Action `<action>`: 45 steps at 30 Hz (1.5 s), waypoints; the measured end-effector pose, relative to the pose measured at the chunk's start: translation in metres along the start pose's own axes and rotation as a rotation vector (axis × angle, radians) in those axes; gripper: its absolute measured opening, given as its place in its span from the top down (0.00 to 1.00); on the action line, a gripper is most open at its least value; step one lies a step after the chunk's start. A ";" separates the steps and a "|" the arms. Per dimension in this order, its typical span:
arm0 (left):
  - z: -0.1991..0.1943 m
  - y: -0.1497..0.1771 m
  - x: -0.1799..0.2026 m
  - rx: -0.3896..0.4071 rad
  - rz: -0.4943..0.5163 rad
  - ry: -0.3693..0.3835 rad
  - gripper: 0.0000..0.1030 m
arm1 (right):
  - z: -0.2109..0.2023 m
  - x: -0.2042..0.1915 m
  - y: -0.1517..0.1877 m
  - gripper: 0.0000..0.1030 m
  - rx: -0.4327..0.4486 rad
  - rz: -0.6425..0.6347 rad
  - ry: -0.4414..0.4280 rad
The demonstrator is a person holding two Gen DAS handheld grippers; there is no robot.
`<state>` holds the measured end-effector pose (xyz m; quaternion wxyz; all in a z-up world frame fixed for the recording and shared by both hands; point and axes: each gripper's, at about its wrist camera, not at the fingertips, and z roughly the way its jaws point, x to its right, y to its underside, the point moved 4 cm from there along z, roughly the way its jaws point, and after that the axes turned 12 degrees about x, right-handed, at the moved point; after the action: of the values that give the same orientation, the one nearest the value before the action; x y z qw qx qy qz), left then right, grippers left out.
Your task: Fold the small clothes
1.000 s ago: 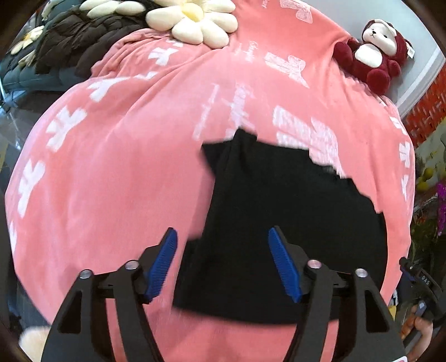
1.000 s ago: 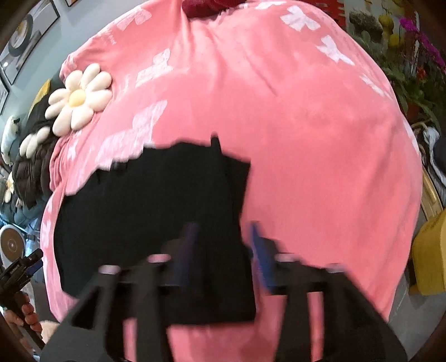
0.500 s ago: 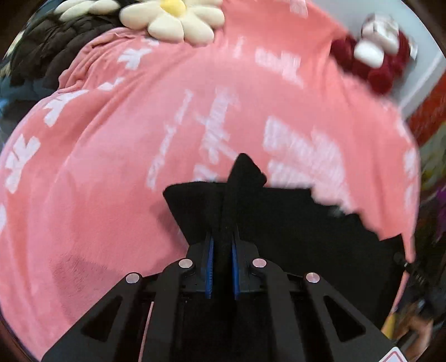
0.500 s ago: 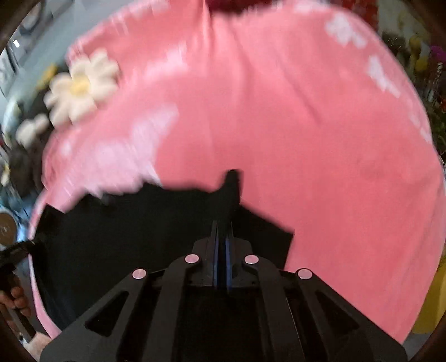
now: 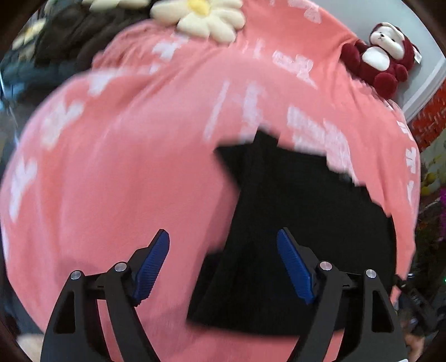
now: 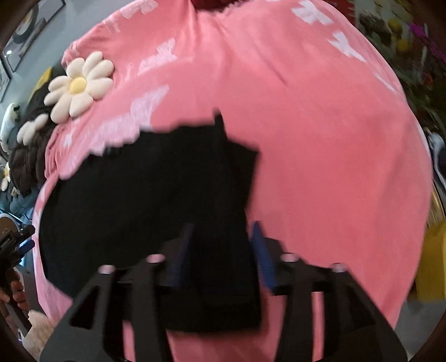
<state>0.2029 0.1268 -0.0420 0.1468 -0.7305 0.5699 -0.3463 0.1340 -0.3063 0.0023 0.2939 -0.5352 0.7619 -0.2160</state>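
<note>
Two hand-held grippers hang over one black garment (image 5: 292, 228), which lies flat on a pink blanket (image 5: 125, 181) with white print. The left hand-held gripper (image 5: 223, 261) has its blue pads spread wide, holding nothing; the garment's left edge runs up between its fingers, with pink blanket under the left pad and black cloth under the right one. The right hand-held gripper (image 6: 223, 245) is also parted, though more narrowly and blurred, and a narrow folded strip of the garment (image 6: 220, 250) lies between its pads, apparently not pinched.

I judge a side fold on each flank to be just laid, since both outer edges look doubled over toward the middle. The next move probably calls for a fresh hold at the near hem or the far corners so the piece can be folded across its length.

Ahead of the left hand-held gripper the blanket is open as far as a daisy cushion (image 5: 200, 16), and a red plush toy (image 5: 382, 58) sits far ahead to its right. To the right of the right hand-held gripper the blanket is bare up to its edge, so there is space to swing cloth that way.
</note>
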 end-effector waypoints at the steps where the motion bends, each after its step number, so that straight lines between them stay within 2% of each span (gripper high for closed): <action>1: 0.001 0.010 -0.008 -0.026 -0.031 0.005 0.25 | -0.002 0.006 0.014 0.44 -0.019 0.023 0.010; 3: 0.007 0.041 -0.028 -0.111 -0.153 0.003 0.25 | -0.004 0.013 0.035 0.42 -0.051 0.060 0.016; 4: 0.007 0.048 -0.033 -0.100 -0.192 0.012 0.25 | -0.001 0.018 0.044 0.41 -0.076 0.090 0.015; 5: 0.001 0.049 -0.032 -0.047 -0.190 0.017 0.24 | 0.001 0.021 0.048 0.39 -0.092 0.117 0.002; 7: 0.000 0.053 -0.026 -0.035 -0.178 -0.009 0.24 | 0.006 0.023 0.049 0.35 -0.100 0.187 -0.032; 9: 0.001 0.054 -0.020 -0.011 -0.194 -0.028 0.25 | 0.008 0.022 0.045 0.34 -0.091 0.226 -0.079; 10: 0.001 0.054 -0.019 -0.008 -0.205 -0.017 0.26 | 0.010 0.022 0.045 0.36 -0.094 0.252 -0.097; 11: 0.002 0.052 -0.016 -0.008 -0.231 0.003 0.26 | 0.012 0.022 0.045 0.44 -0.101 0.271 -0.099; 12: 0.002 0.050 -0.014 -0.008 -0.255 0.024 0.37 | 0.012 0.022 0.045 0.50 -0.107 0.270 -0.090; 13: 0.003 0.048 -0.013 -0.015 -0.268 0.054 0.64 | 0.012 0.020 0.044 0.75 -0.119 0.268 -0.114; 14: 0.005 0.047 -0.010 -0.041 -0.275 0.090 0.84 | 0.012 0.017 0.044 0.90 -0.141 0.290 -0.153; 15: 0.007 0.046 -0.009 -0.073 -0.284 0.123 0.94 | 0.009 0.015 0.041 0.90 -0.138 0.301 -0.155; 20: -0.043 0.032 -0.009 -0.045 -0.291 0.194 0.94 | -0.044 0.004 0.012 0.91 -0.051 0.256 -0.206; 23: -0.066 0.041 -0.015 -0.061 -0.270 0.189 0.94 | -0.045 0.005 0.024 0.91 -0.094 0.163 -0.148; 27: -0.037 0.080 -0.029 -0.164 -0.272 0.137 0.93 | -0.004 0.008 0.065 0.90 -0.226 0.131 -0.074; 29: -0.028 0.093 -0.036 -0.154 -0.302 0.115 0.91 | -0.001 0.005 0.058 0.83 -0.210 0.155 -0.060; 31: -0.029 0.094 -0.040 -0.137 -0.337 0.104 0.84 | -0.012 0.002 0.050 0.79 -0.168 0.123 -0.027; 33: -0.040 0.085 -0.039 -0.101 -0.318 0.087 0.84 | -0.025 0.000 0.042 0.79 -0.114 0.101 -0.009; 35: -0.058 0.067 -0.032 -0.024 -0.240 0.066 0.82 | -0.043 -0.003 0.029 0.79 -0.036 0.080 -0.015; 37: -0.072 0.044 -0.019 0.053 -0.141 0.057 0.68 | -0.044 -0.008 0.011 0.77 -0.009 0.072 -0.039; 39: -0.072 0.019 -0.004 0.087 -0.071 0.067 0.63 | -0.037 -0.010 -0.009 0.69 0.003 0.073 -0.050; 40: -0.066 0.006 0.006 0.090 -0.039 0.079 0.61 | -0.028 -0.010 -0.022 0.61 0.013 0.068 -0.059; 41: -0.057 -0.006 0.016 0.090 -0.004 0.070 0.58 | -0.021 -0.014 -0.031 0.58 0.017 0.054 -0.064; 43: -0.035 -0.021 0.030 0.082 0.056 0.043 0.44 | -0.002 -0.023 -0.050 0.57 0.021 0.011 -0.058; 45: -0.009 -0.030 0.036 0.052 0.089 0.011 0.44 | 0.016 -0.026 -0.061 0.56 0.013 -0.011 -0.047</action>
<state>0.2222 0.1042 -0.0051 0.1779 -0.6985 0.5934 -0.3584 0.1930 -0.3023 0.0357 0.3141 -0.5425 0.7503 -0.2099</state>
